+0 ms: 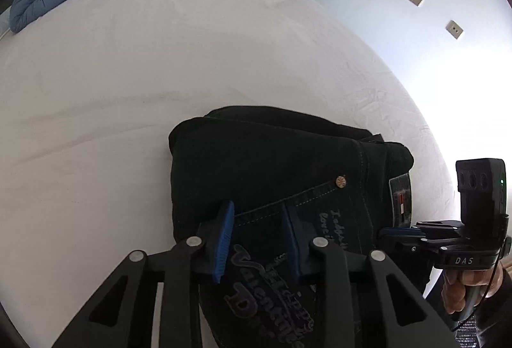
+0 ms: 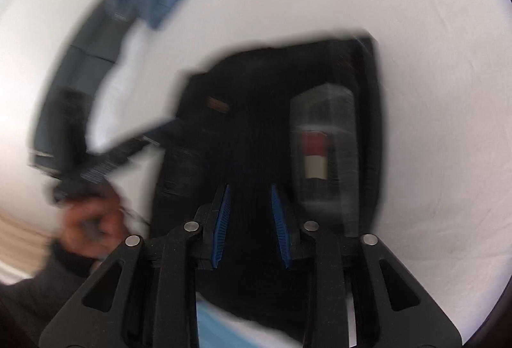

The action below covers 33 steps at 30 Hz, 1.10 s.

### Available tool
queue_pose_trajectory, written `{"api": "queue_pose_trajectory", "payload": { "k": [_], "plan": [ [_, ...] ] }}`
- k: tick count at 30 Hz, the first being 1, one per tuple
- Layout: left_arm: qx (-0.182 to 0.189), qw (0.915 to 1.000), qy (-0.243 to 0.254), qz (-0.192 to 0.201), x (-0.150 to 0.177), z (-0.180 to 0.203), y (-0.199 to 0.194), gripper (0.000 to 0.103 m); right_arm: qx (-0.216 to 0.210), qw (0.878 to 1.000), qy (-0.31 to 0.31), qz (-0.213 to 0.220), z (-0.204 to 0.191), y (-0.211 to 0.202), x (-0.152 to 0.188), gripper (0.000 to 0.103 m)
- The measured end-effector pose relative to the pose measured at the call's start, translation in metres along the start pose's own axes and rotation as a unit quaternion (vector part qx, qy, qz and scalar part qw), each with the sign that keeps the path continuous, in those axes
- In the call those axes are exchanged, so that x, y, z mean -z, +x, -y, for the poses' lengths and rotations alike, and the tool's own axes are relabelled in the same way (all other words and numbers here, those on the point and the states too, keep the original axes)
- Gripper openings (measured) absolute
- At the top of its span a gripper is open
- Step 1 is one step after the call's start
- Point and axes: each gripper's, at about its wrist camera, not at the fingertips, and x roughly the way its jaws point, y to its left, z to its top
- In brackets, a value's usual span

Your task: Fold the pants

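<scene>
The black pants (image 1: 265, 168) lie folded near the bed's (image 1: 128, 76) near edge. Left gripper (image 1: 259, 220) hovers part open, holding nothing; right gripper (image 2: 249, 204) looks narrowly parted, though blurred. Denim is heavy, floppy; grip the thick waistband

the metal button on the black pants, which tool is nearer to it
Left. The left tool sits over the pocket just below the metal button on the pants. The right tool is off to the side, by the flag label at the waistband.
</scene>
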Motion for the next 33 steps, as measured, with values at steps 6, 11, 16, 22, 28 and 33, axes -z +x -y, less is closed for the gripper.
{"api": "queue_pose_trajectory", "payload": {
  "k": [6, 11, 16, 22, 28, 33],
  "plan": [
    [-0.043, 0.9981, 0.042, 0.014, 0.027, 0.016, -0.002, 0.032, -0.014, 0.999, 0.004, 0.049, 0.01, 0.0, 0.014, 0.0],
    [-0.079, 0.9939, 0.068, 0.038, 0.068, 0.034, -0.036, 0.033, -0.006, 0.999, -0.003, 0.052, 0.005, 0.004, 0.009, 0.0],
    [-0.121, 0.9887, 0.078, 0.042, 0.1, 0.048, -0.05, 0.043, -0.009, 0.998, -0.008, 0.068, 0.012, 0.001, 0.012, 0.0],
    [-0.142, 0.9873, 0.067, 0.026, 0.11, 0.049, -0.051, 0.051, 0.006, 0.997, 0.01, 0.082, -0.003, -0.029, 0.028, 0.005],
    [-0.153, 0.985, 0.076, 0.021, 0.115, 0.048, -0.043, 0.053, 0.025, 0.996, -0.023, 0.082, -0.008, -0.027, 0.059, 0.004],
    [-0.15, 0.9864, 0.065, 0.02, 0.11, 0.046, -0.038, 0.054, 0.009, 0.994, -0.028, 0.104, -0.002, -0.029, 0.066, 0.005]
  ]
}}
